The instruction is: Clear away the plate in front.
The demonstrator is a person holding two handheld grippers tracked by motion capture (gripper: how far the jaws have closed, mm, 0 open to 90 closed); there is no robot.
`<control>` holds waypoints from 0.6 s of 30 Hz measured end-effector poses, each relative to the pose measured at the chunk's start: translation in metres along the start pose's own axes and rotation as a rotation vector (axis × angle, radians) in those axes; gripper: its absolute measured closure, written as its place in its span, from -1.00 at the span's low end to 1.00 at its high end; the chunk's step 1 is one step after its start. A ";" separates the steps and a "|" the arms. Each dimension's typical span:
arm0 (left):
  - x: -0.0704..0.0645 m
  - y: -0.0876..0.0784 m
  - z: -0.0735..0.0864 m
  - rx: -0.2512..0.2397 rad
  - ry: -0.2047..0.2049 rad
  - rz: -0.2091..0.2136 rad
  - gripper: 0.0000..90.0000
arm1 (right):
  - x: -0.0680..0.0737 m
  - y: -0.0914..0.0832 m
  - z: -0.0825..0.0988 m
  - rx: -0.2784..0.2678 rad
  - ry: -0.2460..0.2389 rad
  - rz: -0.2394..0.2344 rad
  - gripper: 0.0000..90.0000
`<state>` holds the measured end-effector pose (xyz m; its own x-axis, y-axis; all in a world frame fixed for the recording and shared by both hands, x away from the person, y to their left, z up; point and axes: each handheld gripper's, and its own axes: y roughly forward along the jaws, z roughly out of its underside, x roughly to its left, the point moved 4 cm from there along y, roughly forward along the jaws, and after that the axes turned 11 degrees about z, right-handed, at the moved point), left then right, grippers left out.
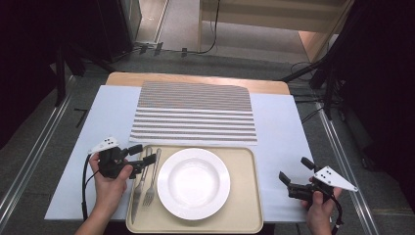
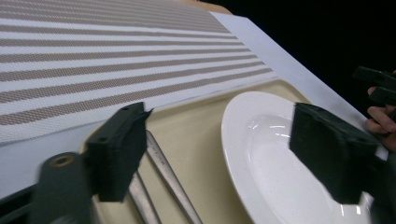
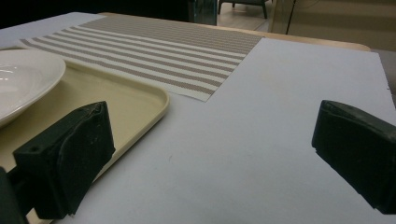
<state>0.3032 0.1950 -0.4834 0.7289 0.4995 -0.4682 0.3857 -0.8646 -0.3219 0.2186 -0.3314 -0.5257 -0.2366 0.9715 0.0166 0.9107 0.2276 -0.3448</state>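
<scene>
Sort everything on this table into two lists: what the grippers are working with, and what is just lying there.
In hand:
left gripper, jaws open over the cutlery
knife
fork
beige tray that bears them

Lying about:
white plate on the tray
striped placemat beyond the tray
white table cover
right gripper, open, off to the side

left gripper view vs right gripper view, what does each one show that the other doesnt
Left gripper view: the knife and fork lying on the tray beside the plate, with the left gripper open above them, plus the other hand at the far right.

Right gripper view: the right gripper open over the bare white sheet, and the floor beyond the table.

Both: the plate, the tray and the striped mat.
</scene>
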 end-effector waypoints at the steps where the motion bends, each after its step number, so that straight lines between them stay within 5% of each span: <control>1: 0.001 -0.002 0.000 -0.005 0.005 0.000 -0.77 | 0.000 0.000 0.000 0.000 0.000 0.000 -1.00; 6: 0.008 -0.013 0.004 -0.022 0.030 0.008 -1.00 | 0.000 0.000 0.000 0.002 -0.002 0.001 -1.00; 18: 0.017 -0.029 0.008 -0.035 0.084 -0.056 -1.00 | 0.000 0.000 0.000 0.003 -0.001 0.002 -1.00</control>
<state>0.3000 0.2292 -0.4885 0.7501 0.5417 -0.3793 0.4452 -0.8378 -0.3161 0.2187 -0.3310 -0.5259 -0.2354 0.9718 0.0149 0.9100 0.2258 -0.3478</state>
